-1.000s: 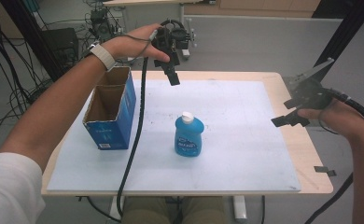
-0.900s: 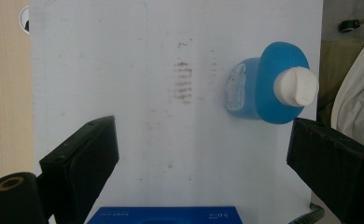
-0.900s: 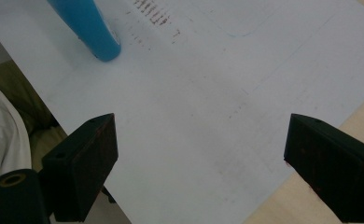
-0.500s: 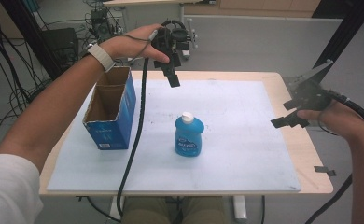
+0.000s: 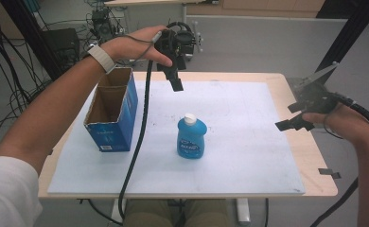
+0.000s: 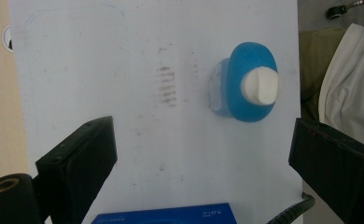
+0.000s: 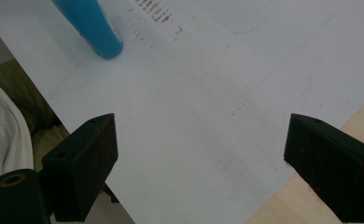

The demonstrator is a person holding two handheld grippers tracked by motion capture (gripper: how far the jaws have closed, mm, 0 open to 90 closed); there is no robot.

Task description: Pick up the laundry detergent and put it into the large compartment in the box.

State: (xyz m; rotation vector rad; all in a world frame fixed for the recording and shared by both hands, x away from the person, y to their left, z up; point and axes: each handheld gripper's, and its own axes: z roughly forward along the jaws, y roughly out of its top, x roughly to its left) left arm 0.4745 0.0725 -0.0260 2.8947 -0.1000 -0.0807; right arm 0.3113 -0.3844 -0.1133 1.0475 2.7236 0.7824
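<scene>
A blue soap bottle (image 5: 190, 137) with a white cap stands upright near the middle of the white mat (image 5: 249, 156). To its left stands an open blue cardboard box (image 5: 110, 113), empty inside as far as I see. My left gripper (image 5: 173, 75) is held high over the mat's back edge, open, looking down on the bottle (image 6: 248, 84) and the box's edge (image 6: 167, 217). My right gripper (image 5: 291, 116) hovers over the mat's right edge, open, with the bottle's base (image 7: 92, 27) far off at upper left. Nothing sits between either pair of jaws.
The left gripper's black cable (image 5: 138, 142) hangs down across the mat between box and bottle. The wooden table (image 5: 316, 156) shows beyond the mat's right edge, with a bit of tape (image 5: 329, 173) on it. Cables and equipment stand on the floor behind.
</scene>
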